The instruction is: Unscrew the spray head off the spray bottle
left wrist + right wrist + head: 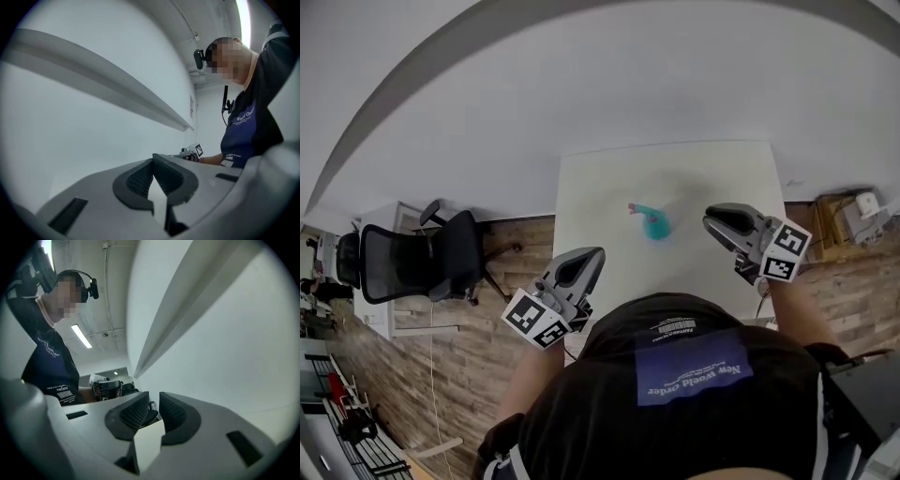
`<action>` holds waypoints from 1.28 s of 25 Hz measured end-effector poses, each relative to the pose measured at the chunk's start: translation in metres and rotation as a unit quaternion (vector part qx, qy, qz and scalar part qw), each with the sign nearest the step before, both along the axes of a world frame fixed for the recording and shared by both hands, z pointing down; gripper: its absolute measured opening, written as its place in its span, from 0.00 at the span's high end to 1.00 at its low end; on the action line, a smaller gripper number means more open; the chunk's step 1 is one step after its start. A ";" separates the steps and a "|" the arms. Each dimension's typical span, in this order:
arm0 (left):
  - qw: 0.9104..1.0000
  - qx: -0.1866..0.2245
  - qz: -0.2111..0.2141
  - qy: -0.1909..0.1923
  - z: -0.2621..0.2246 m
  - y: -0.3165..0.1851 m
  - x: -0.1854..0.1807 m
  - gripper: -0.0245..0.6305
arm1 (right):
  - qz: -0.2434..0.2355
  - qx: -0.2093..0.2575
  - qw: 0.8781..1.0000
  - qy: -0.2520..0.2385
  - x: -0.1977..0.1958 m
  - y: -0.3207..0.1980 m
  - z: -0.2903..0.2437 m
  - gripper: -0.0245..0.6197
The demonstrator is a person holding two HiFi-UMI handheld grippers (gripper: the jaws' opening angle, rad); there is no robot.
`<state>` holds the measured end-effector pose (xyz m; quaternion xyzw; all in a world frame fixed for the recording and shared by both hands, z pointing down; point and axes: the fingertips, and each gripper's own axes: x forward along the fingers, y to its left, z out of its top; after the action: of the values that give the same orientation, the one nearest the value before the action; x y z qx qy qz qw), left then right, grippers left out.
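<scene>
The left gripper (584, 265) is held level, its jaws pressed together with nothing between them. The teal spray bottle (654, 223) sits on the white table (600, 187), ahead of it to the right and just left of the right gripper (719, 221). The right gripper is also level, its jaws slightly parted and empty.

Holding the left gripper (596, 253) in front of the body at the left side, pointing level, forward and a little inward, with jaws pressing together on nothing. Holding the right gripper (710, 218) at the right side, likewise pointing level and inward, with jaws standing slightly apart, gripping nothing. Carrying both forearms spread outward.
</scene>
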<state>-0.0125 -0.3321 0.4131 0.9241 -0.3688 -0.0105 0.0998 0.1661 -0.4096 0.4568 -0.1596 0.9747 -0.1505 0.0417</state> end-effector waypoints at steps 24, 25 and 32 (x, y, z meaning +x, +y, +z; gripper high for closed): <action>0.980 -0.023 0.192 -0.050 0.066 -0.064 -0.045 0.97 | 0.132 -0.065 0.984 0.104 -0.053 -0.011 0.055 0.75; 0.978 -0.027 0.196 -0.058 0.069 -0.064 -0.043 0.97 | 0.131 -0.065 0.984 0.104 -0.052 -0.012 0.056 0.75; 0.964 -0.065 0.223 -0.130 0.089 -0.079 -0.016 0.92 | 0.116 -0.061 0.988 0.081 -0.037 -0.024 0.062 0.75</action>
<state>-0.0284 -0.4110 0.5022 0.9680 -0.1628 0.1558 0.1106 0.1294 -0.4338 0.5185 -0.2850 0.9390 -0.1901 -0.0296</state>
